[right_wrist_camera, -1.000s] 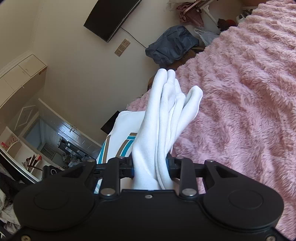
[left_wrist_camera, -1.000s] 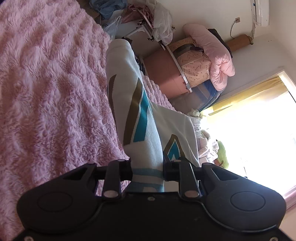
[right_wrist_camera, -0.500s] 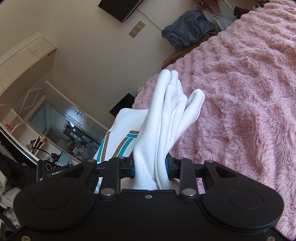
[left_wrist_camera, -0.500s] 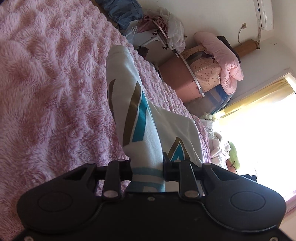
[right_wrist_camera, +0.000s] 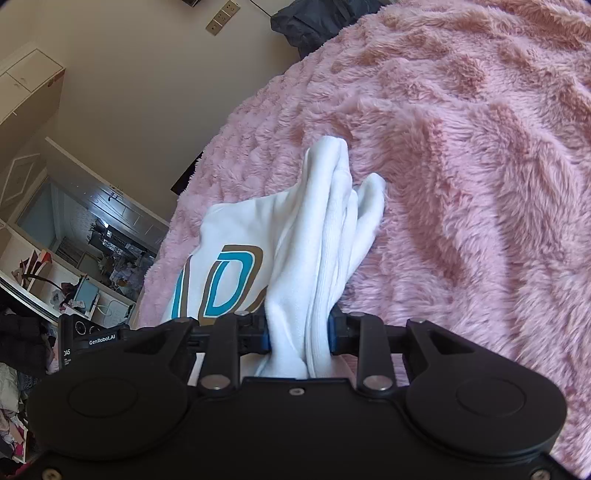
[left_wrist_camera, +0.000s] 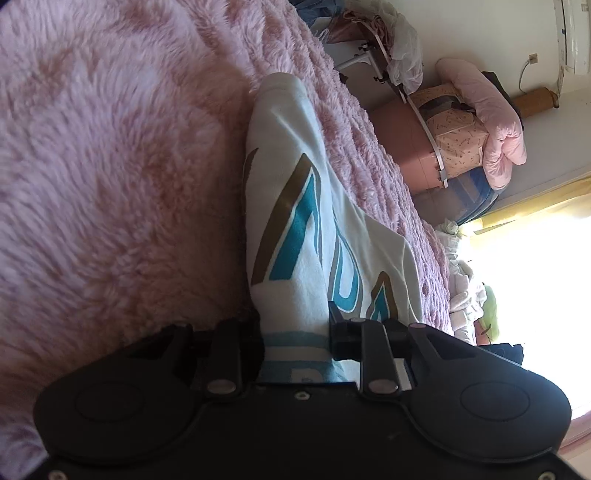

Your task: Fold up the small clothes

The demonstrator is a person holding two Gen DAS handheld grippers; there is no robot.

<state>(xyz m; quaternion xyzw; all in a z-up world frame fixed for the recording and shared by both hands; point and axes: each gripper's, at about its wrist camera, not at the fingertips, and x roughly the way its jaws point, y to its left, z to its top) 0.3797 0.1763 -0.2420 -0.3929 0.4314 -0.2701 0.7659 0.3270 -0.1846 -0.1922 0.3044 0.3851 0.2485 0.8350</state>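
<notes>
Soft, light white printed garment (left_wrist_camera: pixel 295 206) sags over the pink furry bed (left_wrist_camera: pixel 110 184); left gripper (left_wrist_camera: pixel 295 332) just loosening, right gripper (right_wrist_camera: pixel 299 332) pinching bunched hems—grip edges.

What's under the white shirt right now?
The fluffy pink blanket lies beneath the white shirt, which both grippers hold. Whatever is directly under the cloth is covered.

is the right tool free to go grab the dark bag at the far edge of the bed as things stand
Probably not. The right tool is shut on a bunched fold of the white shirt, so it would have to let go first; only pink blanket lies between it and the dark bag.
</notes>
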